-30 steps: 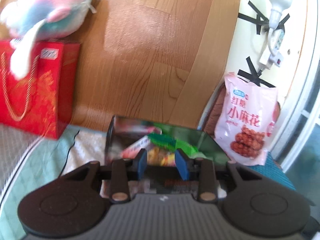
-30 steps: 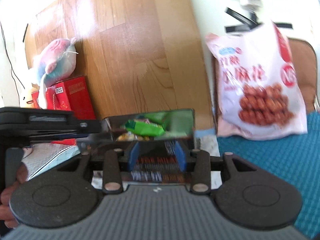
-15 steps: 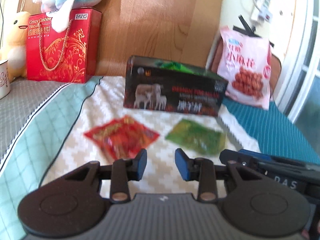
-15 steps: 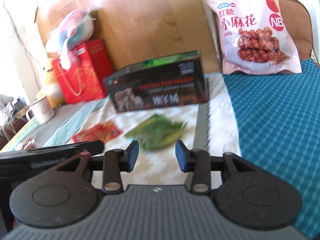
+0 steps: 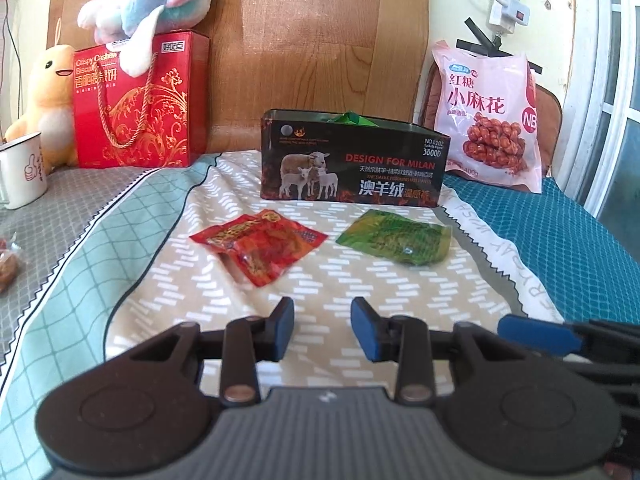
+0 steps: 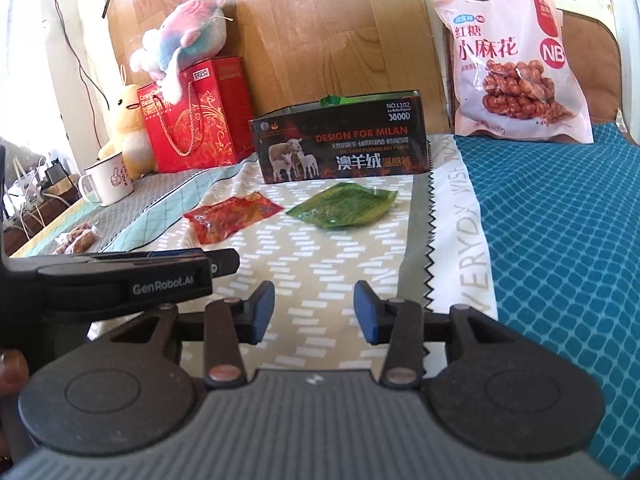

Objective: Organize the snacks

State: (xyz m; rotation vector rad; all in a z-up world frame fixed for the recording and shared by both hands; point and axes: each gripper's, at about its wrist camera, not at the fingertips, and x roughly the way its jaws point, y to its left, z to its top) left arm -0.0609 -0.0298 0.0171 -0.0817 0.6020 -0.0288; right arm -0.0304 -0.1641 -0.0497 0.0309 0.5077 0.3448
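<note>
Behind everything I see a wood-grain panel (image 5: 320, 40) and, in front of it, a bed-like surface covered with a beige patterned cloth (image 5: 360, 280) between a grey-and-mint sheet and a teal mat (image 5: 560, 240).

I count two loose snack packets on the cloth. One red snack packet (image 5: 260, 246) lies ahead of my left gripper (image 5: 322, 328), a little to the left of its fingers. One green snack packet (image 5: 396, 237) lies ahead and to the right of them; in the right wrist view it is straight ahead of my right gripper (image 6: 314, 317). The two packets are near each other but apart.

Beyond both packets stands one dark box (image 5: 352, 160), open at the top, with something green showing over its rim. I read on it "DESIGN FOR MILAN" and "NO.L102". Far right, one pink snack bag (image 5: 492, 120) leans upright, marked "NB". Far left stands one red gift box (image 5: 140, 104) reading "Crispy Cashew", with one pastel plush (image 5: 152, 4) on top, one yellow plush duck (image 5: 48, 96) beside it, and one white mug (image 5: 22, 170).

My left gripper's fingers stand partly apart with nothing between them. My right gripper's jaws are opening, also empty. The left gripper's body reads "GenRobot.AI" in the right wrist view.
</note>
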